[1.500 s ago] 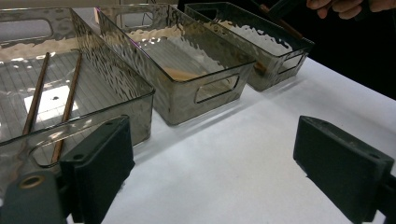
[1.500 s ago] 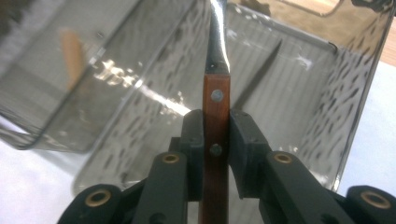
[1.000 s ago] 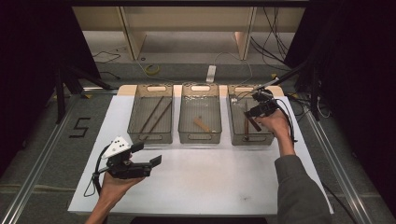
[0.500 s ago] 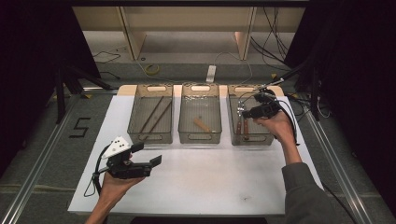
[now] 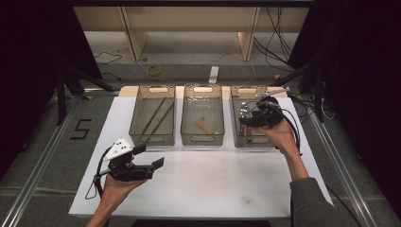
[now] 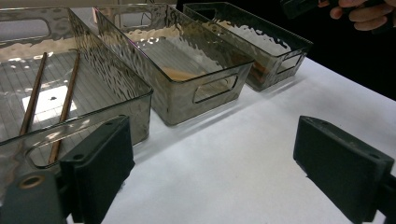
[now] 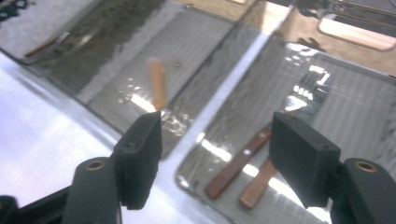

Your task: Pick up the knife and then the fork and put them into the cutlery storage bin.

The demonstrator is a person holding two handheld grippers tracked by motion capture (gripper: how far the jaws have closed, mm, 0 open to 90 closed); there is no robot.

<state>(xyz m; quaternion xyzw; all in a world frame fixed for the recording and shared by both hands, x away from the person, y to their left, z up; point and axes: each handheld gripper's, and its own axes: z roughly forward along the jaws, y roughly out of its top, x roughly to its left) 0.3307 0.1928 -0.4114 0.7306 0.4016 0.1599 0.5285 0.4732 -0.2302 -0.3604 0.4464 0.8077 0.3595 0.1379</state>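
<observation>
Start with the middle bin (image 5: 202, 119), the landmark here: a clear smoky plastic tub with rippled walls and slot handles, sitting on the white table (image 5: 213, 179). Inside it lies a short tan wooden piece (image 5: 204, 126), and in the right gripper view its upper end is blurred, so what it is cannot be told.

Left of the middle bin sits the left bin (image 5: 152, 120), holding two thin brown sticks (image 5: 158, 116); in the left gripper view their near ends are cut off behind the bin's wall and the jaw.

Right of the middle bin is the right bin (image 5: 253, 124). Two wooden-handled utensils (image 7: 243, 163) lie in it, and the right gripper view shows shiny metal fork tines (image 7: 313, 84) at the far end, smeared by glare. From the high view much of this bin is hidden under the right gripper (image 5: 249, 118) and the hand (image 5: 280, 135) holding it.

That right gripper hangs over the right bin, jaws spread wide, nothing between them.

The left gripper (image 5: 151, 157) sits in front of the left bin, over bare table, matte black blocky jaws wide apart and empty, a grey three-cornered plate (image 5: 118, 148) on top. The far side of the scene is dark.
</observation>
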